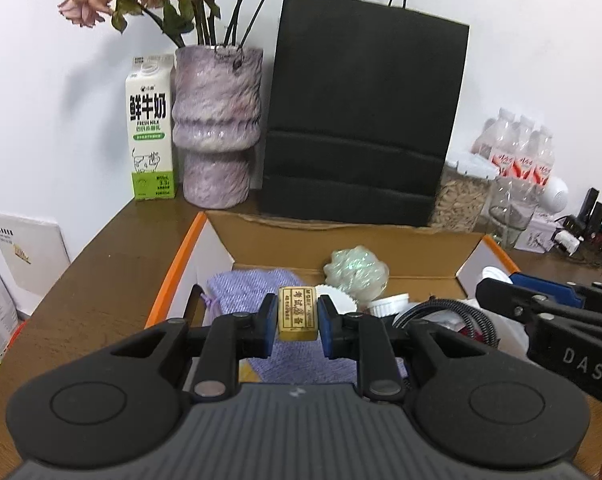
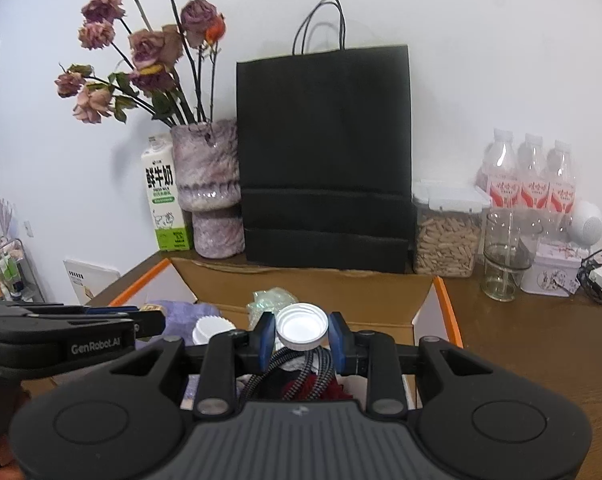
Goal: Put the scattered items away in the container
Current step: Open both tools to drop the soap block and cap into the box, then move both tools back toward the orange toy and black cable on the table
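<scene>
Left tool [image 1: 297,317]: we log it pinching a small gold rectangular block [image 1: 297,312], glossy with printed characters, above the open cardboard box [image 1: 341,240]. Right tool [image 2: 301,336]: clamped on a round white ribbed cap [image 2: 301,326] over the same box. Inside, at 12 o'clock: knitted purple pouch [image 1: 253,288], crinkled iridescent wrap [image 1: 355,270], braided cable [image 2: 297,372].

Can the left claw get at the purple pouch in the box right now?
Probably not yet. The left claw is shut on a small gold block, so its jaws are occupied. The purple pouch lies uncovered just below in the cardboard box; after dropping the block, the way looks free.
</scene>
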Demonstrator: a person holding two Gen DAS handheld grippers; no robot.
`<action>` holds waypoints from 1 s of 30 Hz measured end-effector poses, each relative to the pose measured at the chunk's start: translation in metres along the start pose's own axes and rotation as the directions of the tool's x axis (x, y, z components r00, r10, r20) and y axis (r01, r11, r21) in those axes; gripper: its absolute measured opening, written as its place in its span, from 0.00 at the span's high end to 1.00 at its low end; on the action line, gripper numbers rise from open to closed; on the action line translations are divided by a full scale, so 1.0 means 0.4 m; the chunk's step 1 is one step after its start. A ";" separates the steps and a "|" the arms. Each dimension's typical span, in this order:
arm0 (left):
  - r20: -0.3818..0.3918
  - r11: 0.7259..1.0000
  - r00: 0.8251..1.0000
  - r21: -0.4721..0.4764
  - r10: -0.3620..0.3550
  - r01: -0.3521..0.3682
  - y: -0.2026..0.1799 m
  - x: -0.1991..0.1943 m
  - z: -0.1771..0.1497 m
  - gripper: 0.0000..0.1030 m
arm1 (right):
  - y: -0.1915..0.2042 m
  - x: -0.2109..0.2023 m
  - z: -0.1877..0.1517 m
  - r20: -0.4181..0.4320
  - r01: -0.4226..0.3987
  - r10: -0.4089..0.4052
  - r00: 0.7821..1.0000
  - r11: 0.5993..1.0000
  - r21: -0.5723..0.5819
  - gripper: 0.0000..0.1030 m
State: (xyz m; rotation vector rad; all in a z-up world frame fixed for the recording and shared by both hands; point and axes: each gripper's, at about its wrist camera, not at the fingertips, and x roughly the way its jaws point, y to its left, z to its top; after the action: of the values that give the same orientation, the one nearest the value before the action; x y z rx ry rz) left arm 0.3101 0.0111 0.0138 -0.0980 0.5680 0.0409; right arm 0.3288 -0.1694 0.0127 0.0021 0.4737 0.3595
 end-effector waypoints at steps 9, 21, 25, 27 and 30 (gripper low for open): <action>0.017 0.998 0.998 0.033 0.058 -0.058 -0.012 -0.001 -0.003 0.23 | -0.008 0.015 -0.004 -0.033 0.007 -0.006 0.999 1.000 0.012 0.29; 0.033 0.994 0.993 0.008 0.112 -0.112 0.000 -0.015 0.015 0.00 | -0.018 0.004 0.010 -0.038 0.042 -0.041 0.998 0.999 0.026 0.00; 0.035 0.994 0.993 0.009 0.112 -0.112 -0.001 -0.017 0.017 0.00 | -0.015 -0.003 0.013 -0.032 0.045 -0.045 0.998 0.999 0.021 0.00; 0.036 0.994 0.993 0.010 0.113 -0.113 -0.003 -0.019 0.016 0.00 | -0.015 -0.005 0.014 -0.030 0.049 -0.049 0.998 0.999 0.018 0.00; 0.041 0.994 0.993 0.011 0.108 -0.108 -0.004 -0.023 0.016 0.00 | -0.015 -0.006 0.014 -0.029 0.050 -0.050 0.998 0.999 0.018 0.00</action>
State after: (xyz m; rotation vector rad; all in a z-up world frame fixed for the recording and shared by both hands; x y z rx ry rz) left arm 0.3062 0.0103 0.0243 -0.0537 0.5332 0.1440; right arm 0.3313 -0.1755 0.0183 0.0037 0.5048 0.3062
